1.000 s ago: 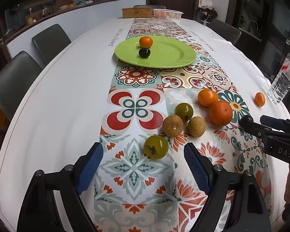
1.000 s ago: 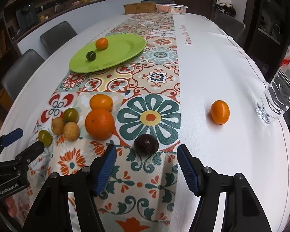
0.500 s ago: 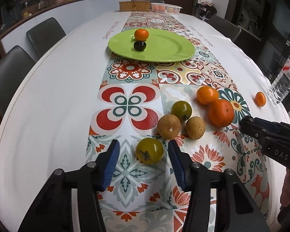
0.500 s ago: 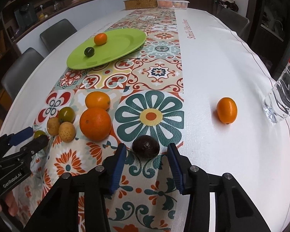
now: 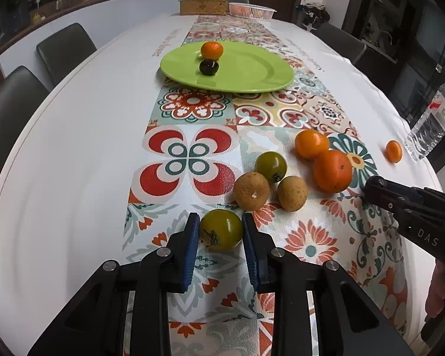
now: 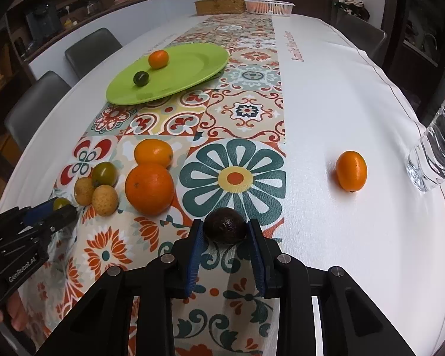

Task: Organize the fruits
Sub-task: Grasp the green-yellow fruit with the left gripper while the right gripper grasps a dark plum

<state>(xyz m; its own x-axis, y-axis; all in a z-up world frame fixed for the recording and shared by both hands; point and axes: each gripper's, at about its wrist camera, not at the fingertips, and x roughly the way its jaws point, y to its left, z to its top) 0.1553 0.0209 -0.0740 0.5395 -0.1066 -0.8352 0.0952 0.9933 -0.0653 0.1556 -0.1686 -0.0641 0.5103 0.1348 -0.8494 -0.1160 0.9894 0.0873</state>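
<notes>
Both tools have closed since before: the left tool (image 5: pixel 221 231) now holds the green tomato (image 5: pixel 221 229), the right tool (image 6: pixel 225 234) the dark avocado (image 6: pixel 225 226), both fruits near the desk's near edge. Too hard a squeeze may bruise the tomato.

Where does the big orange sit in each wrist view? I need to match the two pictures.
Left wrist view: the big orange lies right of centre, touching a smaller orange fruit behind it.
Right wrist view: it lies left of centre, beside two tan fruits.
Shared landmark: the green plate farther up the runner.
</notes>
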